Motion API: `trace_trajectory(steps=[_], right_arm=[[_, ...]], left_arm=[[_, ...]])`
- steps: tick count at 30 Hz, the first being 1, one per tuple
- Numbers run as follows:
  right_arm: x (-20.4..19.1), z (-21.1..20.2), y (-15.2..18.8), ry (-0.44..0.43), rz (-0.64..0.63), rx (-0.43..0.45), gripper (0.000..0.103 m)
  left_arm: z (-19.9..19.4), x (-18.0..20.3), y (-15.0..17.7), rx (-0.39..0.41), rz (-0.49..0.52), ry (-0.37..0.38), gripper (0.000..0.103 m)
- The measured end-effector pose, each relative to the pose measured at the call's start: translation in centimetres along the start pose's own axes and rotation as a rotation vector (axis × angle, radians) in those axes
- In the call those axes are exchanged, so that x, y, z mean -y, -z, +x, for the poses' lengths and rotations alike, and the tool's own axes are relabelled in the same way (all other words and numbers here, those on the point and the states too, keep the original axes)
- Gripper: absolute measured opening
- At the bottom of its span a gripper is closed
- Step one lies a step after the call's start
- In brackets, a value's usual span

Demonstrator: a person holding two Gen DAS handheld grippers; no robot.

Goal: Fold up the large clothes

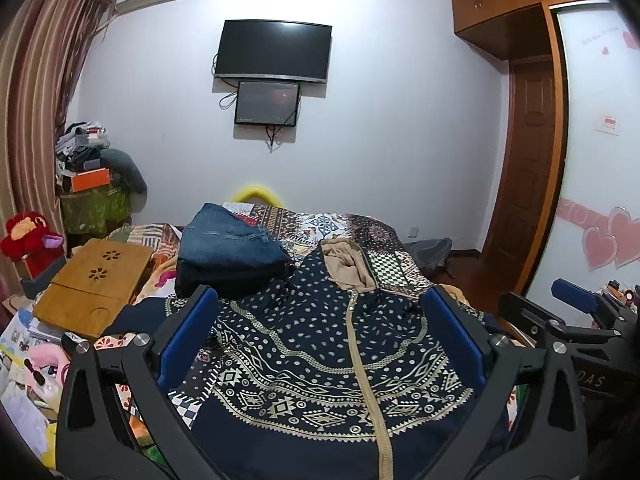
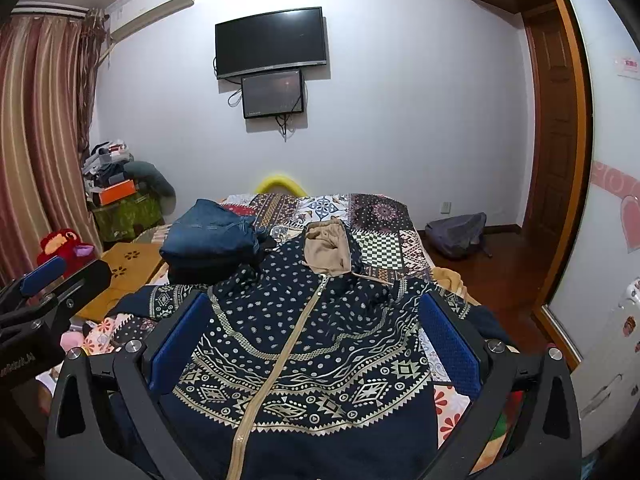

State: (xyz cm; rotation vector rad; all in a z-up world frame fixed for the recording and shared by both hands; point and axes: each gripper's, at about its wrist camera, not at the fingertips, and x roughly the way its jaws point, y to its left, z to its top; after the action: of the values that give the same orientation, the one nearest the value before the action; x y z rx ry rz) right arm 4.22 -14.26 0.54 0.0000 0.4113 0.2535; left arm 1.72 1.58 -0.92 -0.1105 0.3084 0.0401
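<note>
A dark navy zip hoodie with a gold pattern and a beige-lined hood lies front up, spread flat on the bed; it also shows in the right wrist view. My left gripper is open and empty, hovering over the hoodie's lower part, its blue pads either side of the zip. My right gripper is open and empty too, above the same hoodie slightly to the right. Each gripper shows at the other view's edge.
Folded blue jeans sit on a dark stack at the hoodie's left, on the patchwork bedspread. A wooden lap tray lies left. Clutter and toys lie to the left; a grey bag sits on the floor.
</note>
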Motion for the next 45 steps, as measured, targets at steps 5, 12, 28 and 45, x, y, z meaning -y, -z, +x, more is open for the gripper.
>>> trace_trajectory(steps=[5, 12, 28, 45], right_arm=[[0.1, 2.0, -0.7, 0.003, -0.008, -0.022, 0.103], [0.4, 5.2, -2.1, 0.025, -0.015, -0.034, 0.103], [1.5, 15.7, -3.1, 0.082, -0.061, -0.178, 0.103], [2.2, 25.6, -0.6, -0.023, -0.002, -0.474, 0.103]], left_arm=[[1.8, -1.4, -0.4, -0.019, -0.011, -0.036, 0.103], [4.9, -4.5, -1.4, -0.030, -0.032, -0.131, 0.103], [15.4, -18.4, -0.2, -0.213, -0.155, -0.395, 0.103], [23.1, -35.6, 7.8, -0.581, -0.543, -0.327, 0.103]])
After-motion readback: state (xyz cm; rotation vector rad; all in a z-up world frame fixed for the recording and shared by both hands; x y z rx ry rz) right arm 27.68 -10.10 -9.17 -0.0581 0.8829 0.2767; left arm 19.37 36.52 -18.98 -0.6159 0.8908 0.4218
